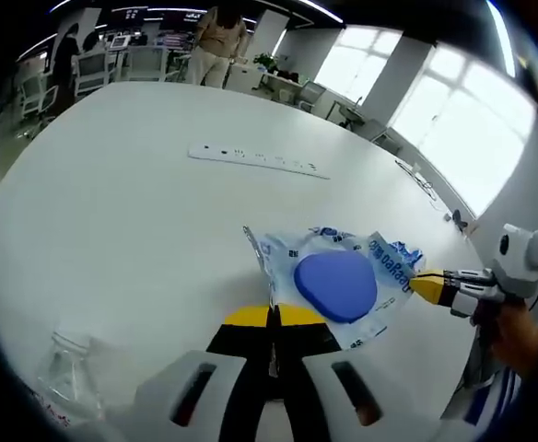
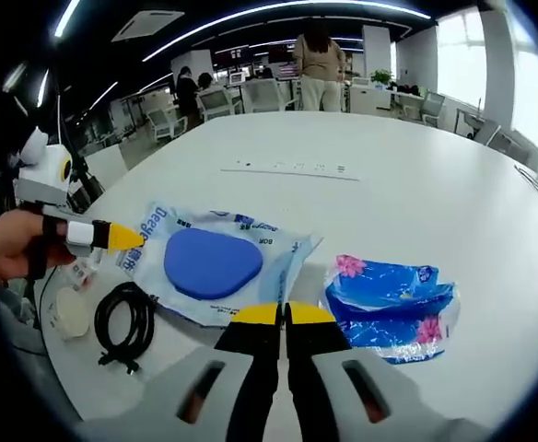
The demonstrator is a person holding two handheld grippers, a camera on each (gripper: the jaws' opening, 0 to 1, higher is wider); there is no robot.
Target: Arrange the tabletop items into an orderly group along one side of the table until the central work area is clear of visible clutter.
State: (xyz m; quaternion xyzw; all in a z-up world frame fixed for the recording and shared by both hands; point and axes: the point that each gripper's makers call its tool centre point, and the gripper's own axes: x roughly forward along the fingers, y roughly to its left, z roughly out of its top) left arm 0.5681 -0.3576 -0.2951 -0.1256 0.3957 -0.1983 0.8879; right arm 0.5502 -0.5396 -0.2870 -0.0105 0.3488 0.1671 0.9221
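A clear plastic bag printed in blue holds a flat blue rounded pad and lies on the white table. My left gripper is shut on the bag's near edge, where a thin flap stands up. The right gripper comes in from the right, its yellow tip at the bag's opposite edge. In the right gripper view the same bag lies just ahead of my right gripper, whose jaws are closed together over the bag's corner. The left gripper, held in a hand, meets the bag's left edge.
A blue flowered tissue pack lies right of the bag. A coiled black cable and a white round lid sit near the table edge. A white power strip lies farther out. A clear plastic bottle is near left. People stand beyond the table.
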